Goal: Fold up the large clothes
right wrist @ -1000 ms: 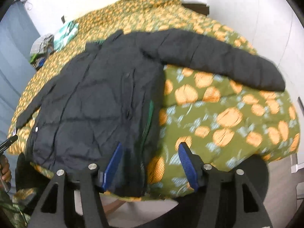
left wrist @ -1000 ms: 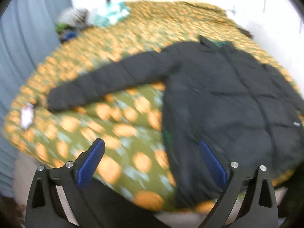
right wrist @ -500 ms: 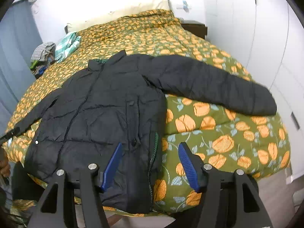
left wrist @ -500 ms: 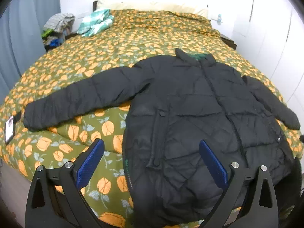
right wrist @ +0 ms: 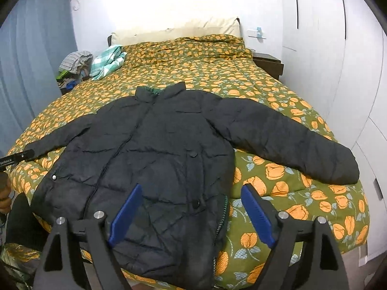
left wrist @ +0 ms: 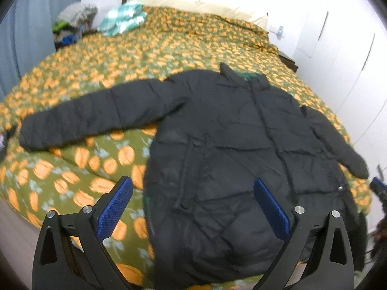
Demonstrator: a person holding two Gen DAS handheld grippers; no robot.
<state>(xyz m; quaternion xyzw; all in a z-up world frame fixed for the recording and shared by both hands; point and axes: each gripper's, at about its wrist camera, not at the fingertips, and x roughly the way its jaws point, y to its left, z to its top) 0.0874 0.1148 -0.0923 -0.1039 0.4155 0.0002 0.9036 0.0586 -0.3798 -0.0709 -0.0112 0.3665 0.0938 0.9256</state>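
You will find one marking only: small white lettering on the black bar [right wrist: 17,157] at the left edge of your right wrist view. It is too small to read. Nothing else carries legible text.

We see the jacket [right wrist: 154,159] only in part: below and between the right jaws its hem drops over the bed [right wrist: 302,207] edge and passes behind the finger frames, so the bottom line is hidden. In the left wrist view the whole jacket [left wrist: 241,149] is blurred, and its seams and snaps cannot be read. Far to the left of the left jaws a dark thing with a light patch [left wrist: 3,142] is cut off by the edge. Far to the right of them, a blue-tipped thing [left wrist: 378,188] is too blurred to tell. The clothes pile [left wrist: 75,21] far beyond the jaws is a smear.
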